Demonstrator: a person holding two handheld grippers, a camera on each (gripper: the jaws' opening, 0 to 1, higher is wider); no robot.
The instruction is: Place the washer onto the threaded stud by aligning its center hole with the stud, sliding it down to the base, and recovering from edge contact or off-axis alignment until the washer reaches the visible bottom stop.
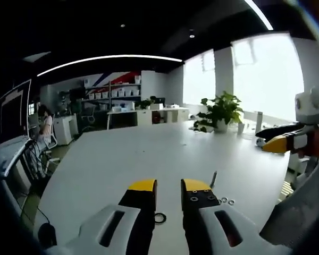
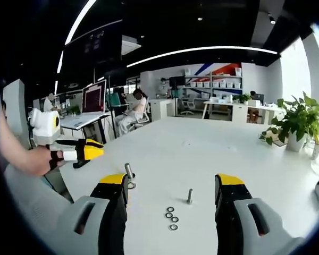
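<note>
On the white table (image 2: 212,154), four small metal washers (image 2: 171,218) lie at seven o'clock of the upright threaded stud (image 2: 190,196). One washer should be pinched by its rim, kept level, and its hole centred over the stud. Both the right gripper (image 2: 173,194) and the left gripper (image 1: 169,192) are spread and hold nothing.

Table (image 2: 202,154): white. Gripper (image 2: 173,194) jaws: black, yellow tips, pale grey bodies. Stud (image 2: 190,196): grey metal. Washers (image 2: 172,218): silvery. Far right plant (image 2: 296,121): green, white pot. Far shelving: red-blue stripes.

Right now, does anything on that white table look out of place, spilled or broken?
Nothing stands out. A stud stands upright on the white table, with four loose washers lying flat in a small cluster beside it. A second stud stands near the right gripper. Nothing looks damaged.
</note>
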